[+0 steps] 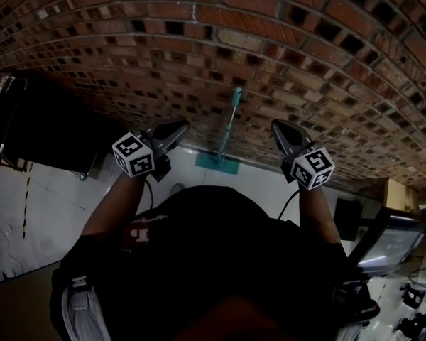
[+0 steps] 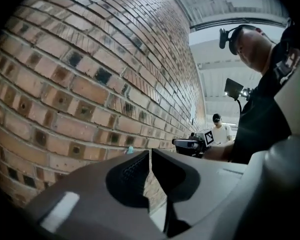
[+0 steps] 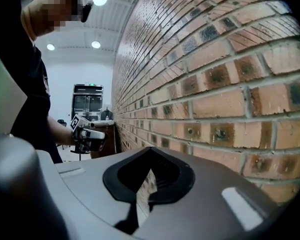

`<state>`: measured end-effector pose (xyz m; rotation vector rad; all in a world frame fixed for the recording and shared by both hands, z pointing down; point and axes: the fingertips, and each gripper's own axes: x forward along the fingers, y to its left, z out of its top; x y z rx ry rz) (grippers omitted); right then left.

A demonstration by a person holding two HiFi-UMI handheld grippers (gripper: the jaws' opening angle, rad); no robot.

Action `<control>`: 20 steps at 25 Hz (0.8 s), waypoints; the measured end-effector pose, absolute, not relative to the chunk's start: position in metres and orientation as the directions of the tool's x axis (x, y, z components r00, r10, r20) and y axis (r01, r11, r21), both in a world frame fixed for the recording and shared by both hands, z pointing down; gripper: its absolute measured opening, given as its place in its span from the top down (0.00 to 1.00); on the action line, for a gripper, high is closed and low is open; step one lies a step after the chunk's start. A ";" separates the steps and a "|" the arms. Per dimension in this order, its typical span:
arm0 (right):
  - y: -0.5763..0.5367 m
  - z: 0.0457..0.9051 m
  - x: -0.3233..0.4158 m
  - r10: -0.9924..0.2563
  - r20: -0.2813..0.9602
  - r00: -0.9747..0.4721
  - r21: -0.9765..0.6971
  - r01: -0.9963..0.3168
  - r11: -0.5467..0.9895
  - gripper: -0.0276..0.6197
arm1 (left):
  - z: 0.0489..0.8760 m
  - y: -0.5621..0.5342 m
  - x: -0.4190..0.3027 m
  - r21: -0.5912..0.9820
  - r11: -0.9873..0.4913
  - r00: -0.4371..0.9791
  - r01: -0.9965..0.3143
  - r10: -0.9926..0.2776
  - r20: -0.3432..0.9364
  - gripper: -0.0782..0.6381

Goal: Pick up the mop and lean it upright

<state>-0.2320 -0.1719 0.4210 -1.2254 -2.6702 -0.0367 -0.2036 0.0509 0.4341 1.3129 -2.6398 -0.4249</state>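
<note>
The mop stands upright against the brick wall. Its teal handle leans on the bricks and its flat teal mop head rests on the pale floor at the foot of the wall.

From my seat, the left gripper has its jaws fully together, pad against pad, with nothing between them. The right gripper is the same, closed tight and empty. Both point toward the wall, one on either side of the mop and apart from it, and neither touches the handle. In each gripper's own view I see the closed jaws in front, bricks filling the wall side, and the other gripper held out across the gap.

Each gripper carries a marker cube: the left one and the right one sit nearer to me than the jaws.

Farther out, a dark cabinet stands against the wall to my left. A cardboard box sits at the far right by the wall's foot. In the left gripper view, a person in a white top and dark cap stands in the background beyond the right gripper.
</note>
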 end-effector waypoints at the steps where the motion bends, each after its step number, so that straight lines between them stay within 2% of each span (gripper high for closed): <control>1: -0.167 0.420 -0.238 0.737 0.193 -0.648 -0.058 0.742 0.668 0.94 | 0.434 0.055 -0.212 0.320 0.559 -0.587 -0.765 -0.810 0.013 0.87; 11: -0.138 0.418 -0.267 0.617 0.190 -0.764 -0.103 0.609 0.786 0.93 | 0.441 0.086 -0.270 0.291 0.414 -0.421 -0.862 -0.906 0.040 0.87; 20: -0.161 0.430 -0.274 0.662 0.225 -0.715 -0.087 0.662 0.744 0.94 | 0.447 0.055 -0.278 0.333 0.460 -0.478 -0.823 -0.878 0.034 0.87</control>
